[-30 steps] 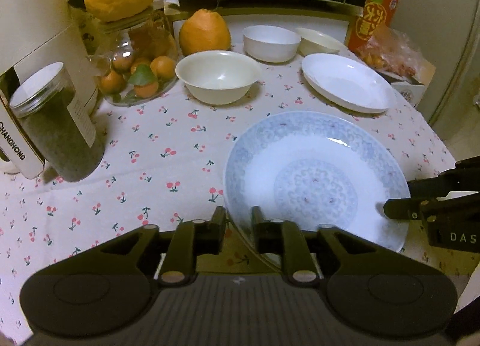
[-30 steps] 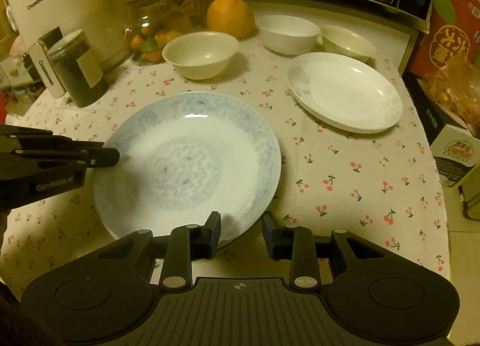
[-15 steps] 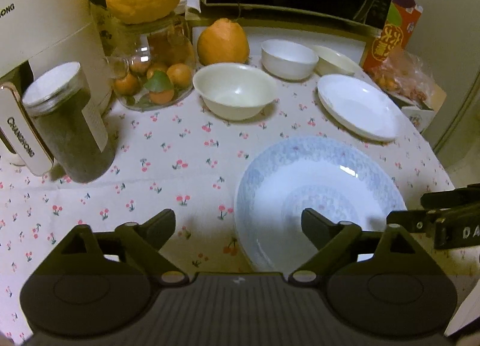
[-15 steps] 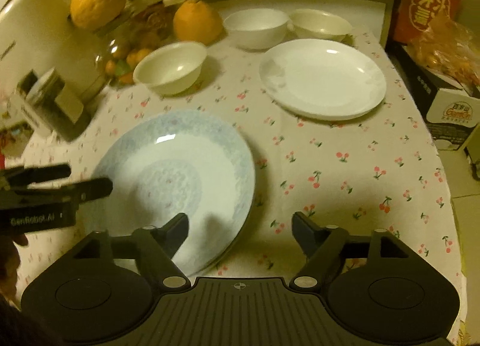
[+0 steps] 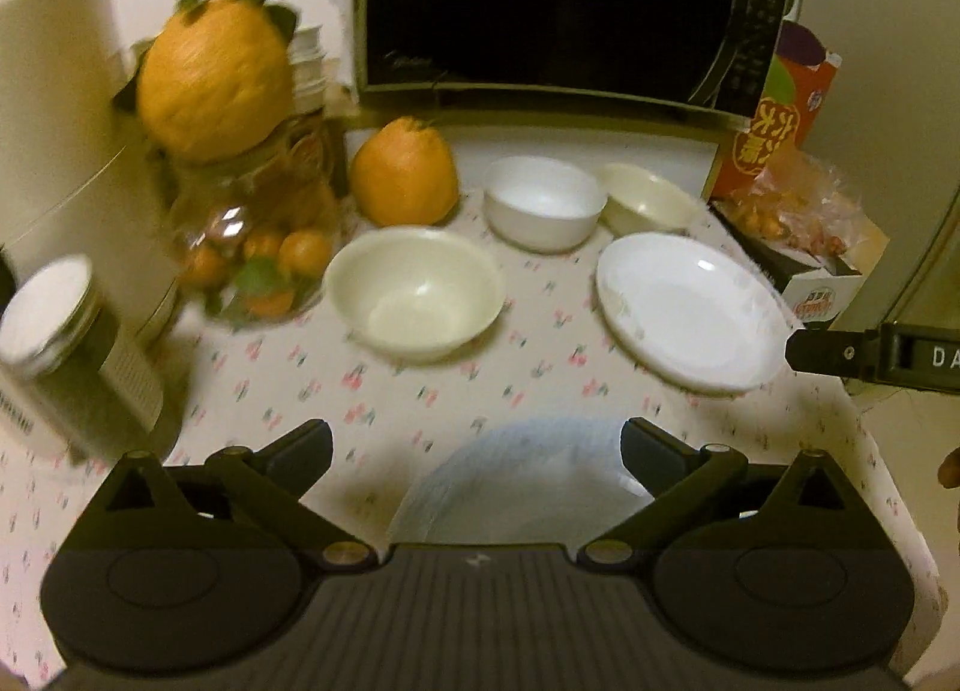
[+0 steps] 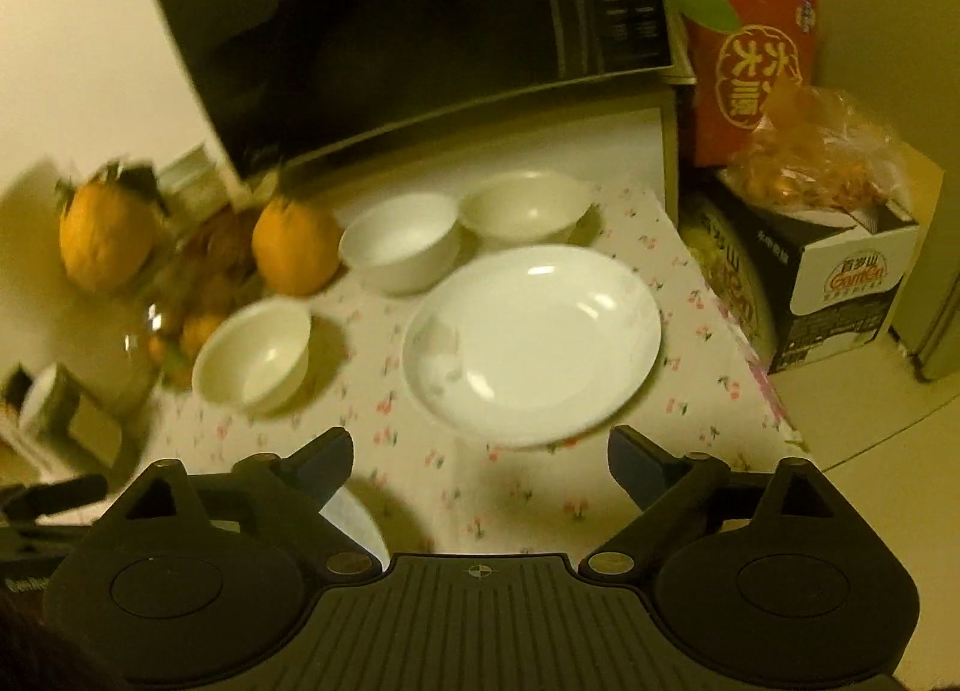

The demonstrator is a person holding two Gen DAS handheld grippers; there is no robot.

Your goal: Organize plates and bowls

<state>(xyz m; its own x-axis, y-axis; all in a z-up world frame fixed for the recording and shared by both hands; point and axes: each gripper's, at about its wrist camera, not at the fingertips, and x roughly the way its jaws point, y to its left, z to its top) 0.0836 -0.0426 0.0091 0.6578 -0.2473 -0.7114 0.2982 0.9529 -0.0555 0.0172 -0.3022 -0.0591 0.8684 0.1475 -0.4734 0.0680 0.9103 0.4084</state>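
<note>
1. The white plate, broad, shallow and glossy, lay flat on the cherry-print tablecloth just ahead of the right gripper, whose jaws were opening wide with nothing between them.

2. The blue-patterned plate sat directly beneath the left gripper, only its near rim showing between the spread fingers; these jaws too were opening, and the pads pressed on nothing.

3. Beyond the left gripper stood a cream bowl, smooth and deep, with a white bowl and a second cream bowl side by side farther back, nearly touching.

4. The step in hand appeared to be a reach for the white plate, likely for stacking with the patterned one. Done well, that would mean coming in low at the near rim, sliding one finger under the lip, closing firmly on the slick glaze and keeping the plate level.

5. Left of the bowls, an orange fruit stood on the cloth, and a larger one capped a clear glass jar of small citrus.

6. A dark microwave filled the back, with a red carton and a crinkled bag of snacks off to the right of the right gripper.
</note>
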